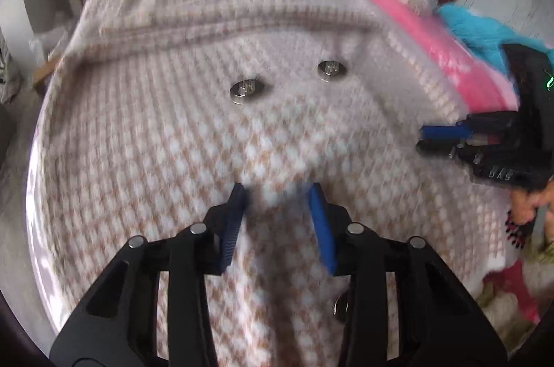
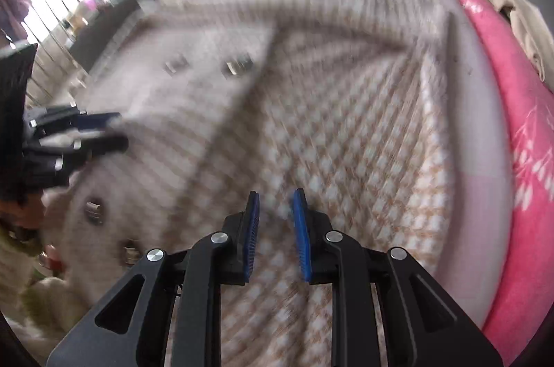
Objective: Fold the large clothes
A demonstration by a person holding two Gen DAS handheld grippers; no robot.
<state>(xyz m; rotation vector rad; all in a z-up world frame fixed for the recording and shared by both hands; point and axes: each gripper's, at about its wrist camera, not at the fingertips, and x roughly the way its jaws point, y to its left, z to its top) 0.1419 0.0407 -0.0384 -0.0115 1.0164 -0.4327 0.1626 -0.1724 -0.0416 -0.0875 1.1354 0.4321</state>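
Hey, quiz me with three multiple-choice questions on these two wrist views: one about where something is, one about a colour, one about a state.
1. In the right wrist view, where is the pink blanket relative to the checked coat?
A. Along its right side
B. Along its left side
C. Spread over its middle

2. What colour are the pads of the left tool?
A. Red
B. Blue
C. Yellow

3. How is the checked coat lying?
A. Hanging from a hanger
B. Rolled into a tight ball
C. Spread out on the surface under both tools

Answers:
1 A, the pink blanket runs down the right edge, past the checked coat.
2 B, the pads of the left tool are blue against the black frame.
3 C, the coat fills both views, laid out wide with its metal buttons facing up.
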